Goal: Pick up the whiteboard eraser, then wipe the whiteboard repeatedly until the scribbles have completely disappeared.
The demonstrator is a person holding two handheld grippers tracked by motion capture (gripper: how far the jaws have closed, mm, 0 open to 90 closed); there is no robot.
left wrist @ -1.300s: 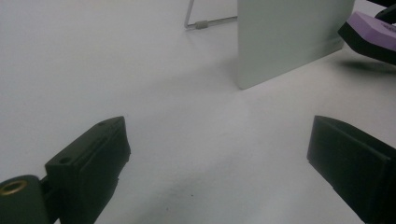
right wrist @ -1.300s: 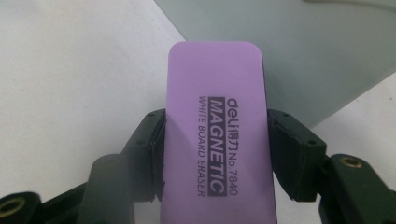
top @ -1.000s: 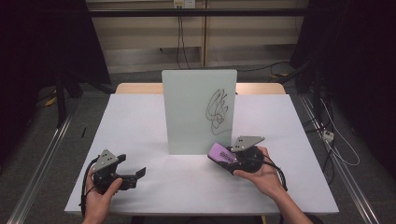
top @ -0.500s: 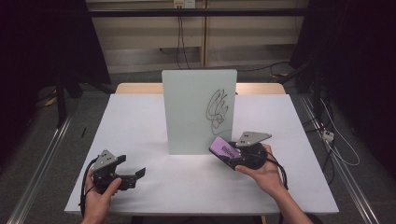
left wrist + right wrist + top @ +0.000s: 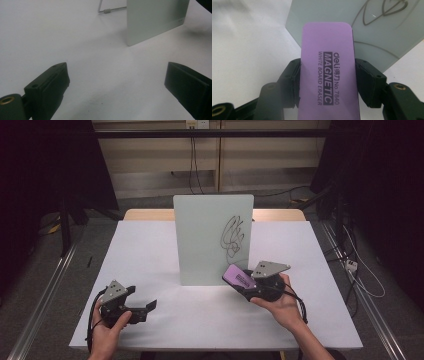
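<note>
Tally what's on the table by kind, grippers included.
Whiteboards, standing upright with a black scribble: 1
Purple whiteboard erasers, clamped in the right gripper: 1
Handheld grippers: 2, left gripper with jaws apart and nothing between them, right gripper shut on the eraser
Total: 4
</note>
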